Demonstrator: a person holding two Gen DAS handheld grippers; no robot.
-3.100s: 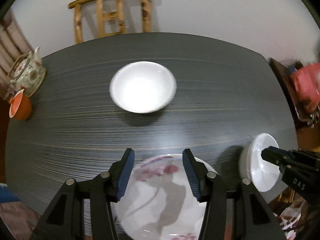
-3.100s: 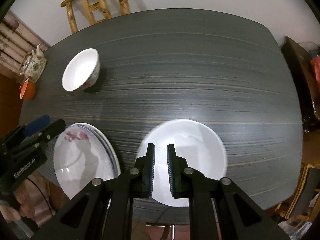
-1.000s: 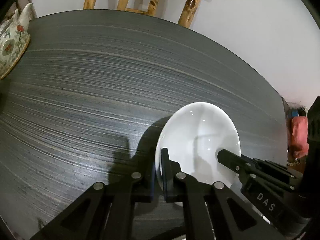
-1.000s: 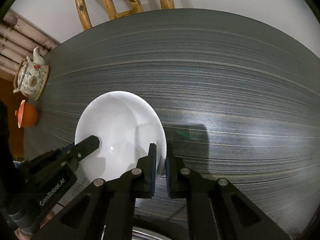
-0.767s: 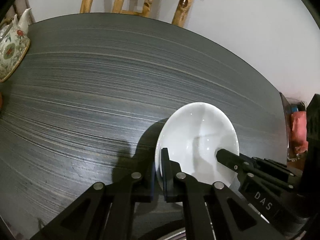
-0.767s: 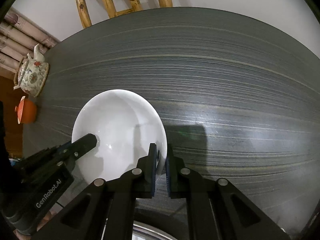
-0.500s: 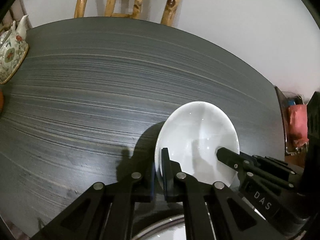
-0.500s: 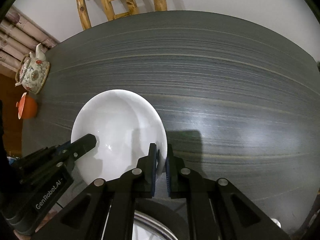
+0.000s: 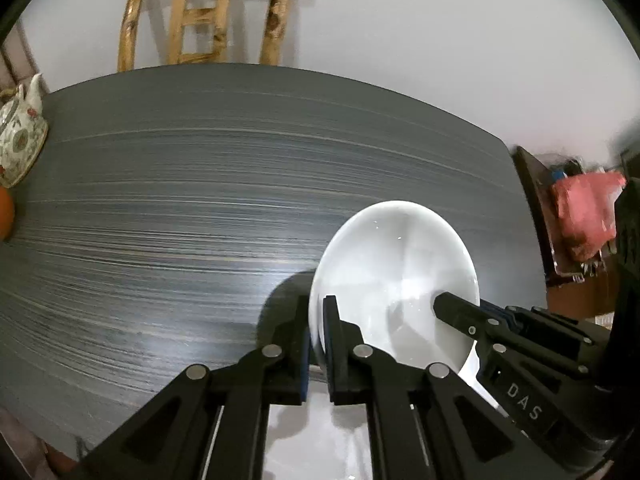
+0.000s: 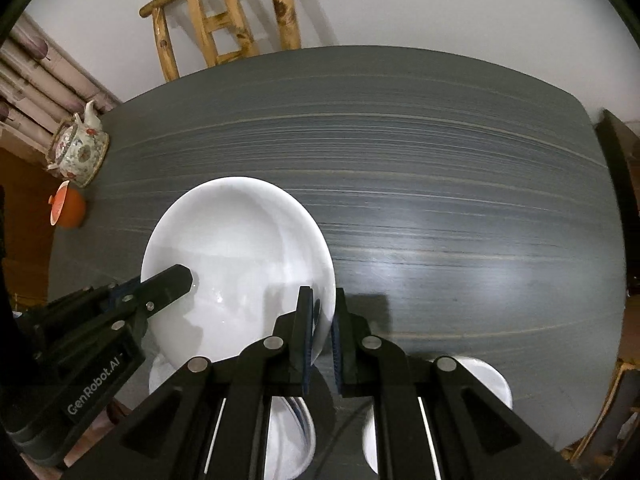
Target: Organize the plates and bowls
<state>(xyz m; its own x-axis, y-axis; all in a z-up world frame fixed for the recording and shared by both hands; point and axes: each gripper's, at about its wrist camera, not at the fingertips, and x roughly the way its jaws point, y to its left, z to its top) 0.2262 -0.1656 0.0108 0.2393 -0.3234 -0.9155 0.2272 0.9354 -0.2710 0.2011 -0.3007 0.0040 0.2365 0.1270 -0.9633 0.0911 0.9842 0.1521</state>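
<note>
Both units are clamping the same white bowl by opposite rim edges: left hand-held gripper is pinching the left rim, right hand-held gripper is pinching the right rim, both sets of jaws nearly closed with only the thin wall between them. Bowl is hanging above the table, tilted, over the stack of plates at the near edge.

Risks, as I'm reading it: the glazed rim is offering thin purchase, so if the two hands are drifting apart or twisting unevenly the bowl could be slipping out and dropping onto the crockery below, chipping it.

Count: bowls – one held, plus one second white dish partly hidden under the right unit, type unclear. Plates – one stack, number of layers not readable. Teapot – one. Orange cup – one. Chair – one
</note>
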